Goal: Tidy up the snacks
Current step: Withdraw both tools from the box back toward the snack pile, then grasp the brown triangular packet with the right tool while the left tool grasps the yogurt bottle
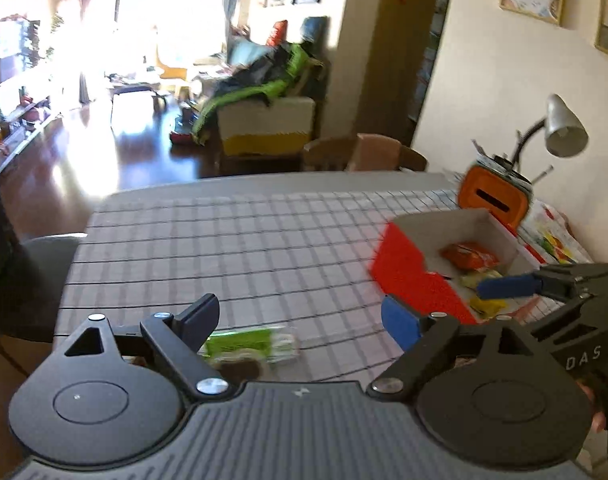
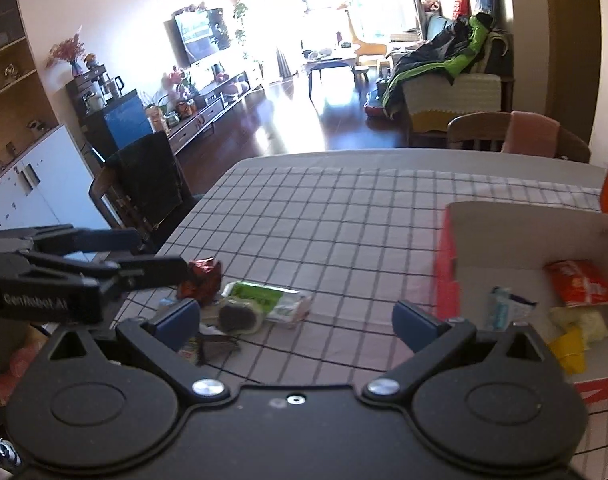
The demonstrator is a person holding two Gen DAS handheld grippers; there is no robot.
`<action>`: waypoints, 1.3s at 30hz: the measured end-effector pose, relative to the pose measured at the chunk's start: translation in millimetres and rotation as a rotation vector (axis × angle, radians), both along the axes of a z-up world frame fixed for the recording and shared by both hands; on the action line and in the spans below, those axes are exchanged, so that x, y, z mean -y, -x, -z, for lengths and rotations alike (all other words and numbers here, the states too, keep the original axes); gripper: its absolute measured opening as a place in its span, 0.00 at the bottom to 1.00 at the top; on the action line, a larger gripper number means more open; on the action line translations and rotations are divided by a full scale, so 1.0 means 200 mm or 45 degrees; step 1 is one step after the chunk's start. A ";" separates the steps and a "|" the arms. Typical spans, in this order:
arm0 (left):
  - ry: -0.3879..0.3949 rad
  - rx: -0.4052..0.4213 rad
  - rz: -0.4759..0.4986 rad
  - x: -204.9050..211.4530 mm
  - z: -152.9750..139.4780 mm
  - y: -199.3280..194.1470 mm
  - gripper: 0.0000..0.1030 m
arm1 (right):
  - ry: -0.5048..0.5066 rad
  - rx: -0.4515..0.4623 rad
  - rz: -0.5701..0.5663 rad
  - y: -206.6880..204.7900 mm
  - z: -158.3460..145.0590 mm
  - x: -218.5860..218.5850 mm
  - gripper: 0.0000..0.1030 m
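A red cardboard box (image 1: 411,276) (image 2: 447,268) stands open on the checked tablecloth at the right. Inside lie an orange packet (image 2: 579,288), yellow snacks (image 2: 575,332) and a small blue-white packet (image 2: 503,308). Loose snacks lie on the cloth at the near left: a green-white packet (image 2: 268,304) (image 1: 244,344), a dark round snack (image 2: 236,318) and a red foil piece (image 2: 200,280). My left gripper (image 1: 304,320) is open and empty above the green packet. My right gripper (image 2: 296,320) is open and empty between the loose snacks and the box.
An orange holder (image 1: 491,196) and a grey desk lamp (image 1: 559,128) stand behind the box by the wall. Wooden chairs (image 2: 515,132) stand at the table's far side, and another with a dark cloth (image 2: 144,188) at its left.
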State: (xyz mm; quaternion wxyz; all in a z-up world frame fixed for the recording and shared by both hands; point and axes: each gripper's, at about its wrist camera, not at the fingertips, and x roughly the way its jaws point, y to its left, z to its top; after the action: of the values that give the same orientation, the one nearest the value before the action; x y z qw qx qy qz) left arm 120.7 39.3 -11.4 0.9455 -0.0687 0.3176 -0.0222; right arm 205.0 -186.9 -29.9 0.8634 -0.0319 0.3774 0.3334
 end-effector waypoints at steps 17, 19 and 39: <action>-0.025 -0.149 -0.200 -0.50 0.29 0.09 0.97 | 0.091 -0.077 -0.114 0.06 0.23 -0.40 1.00; -0.029 -0.185 -0.194 -0.51 0.34 0.07 0.97 | 0.104 -0.088 -0.131 0.06 0.27 -0.44 1.00; -0.115 -0.373 -0.214 -0.51 0.69 0.10 0.96 | 0.309 -0.118 -0.420 -0.01 0.60 -0.73 0.87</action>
State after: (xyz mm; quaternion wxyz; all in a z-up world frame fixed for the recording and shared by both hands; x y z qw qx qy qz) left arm 100.6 140.8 -149.2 0.8897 -0.0550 0.4458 0.0816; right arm 207.4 -40.2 -149.2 0.7686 -0.1816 0.4439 0.4233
